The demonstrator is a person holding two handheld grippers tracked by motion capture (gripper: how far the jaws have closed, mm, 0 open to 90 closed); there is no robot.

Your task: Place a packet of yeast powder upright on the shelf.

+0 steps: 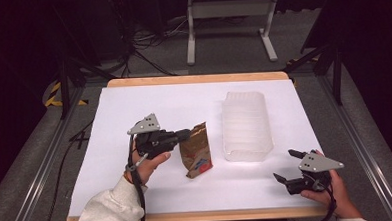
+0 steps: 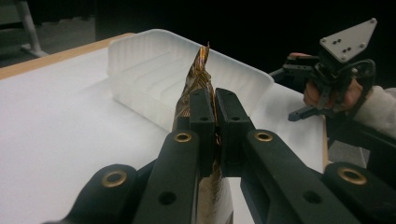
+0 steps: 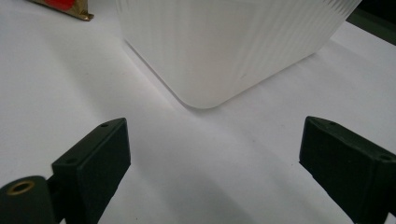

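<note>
We judge we are at the carry step: left claw (image 1: 184, 136) is closed on the gold snack bag (image 1: 195, 150), standing on the surface just beside the white bin (image 1: 245, 126), right claw (image 1: 288, 165) open w/ nothing, so next probably lift it into bin.

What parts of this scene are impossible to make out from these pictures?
- Printing on the gold pouch: too small in the high view; in the left gripper view it is seen edge-on, with the left gripper covering it.
- Pouch in the right gripper view: cut off by the top edge.
- Inside of the plastic bin: the frosted wall blocks it in the right gripper view.
- Room behind the table: too dark.
</note>
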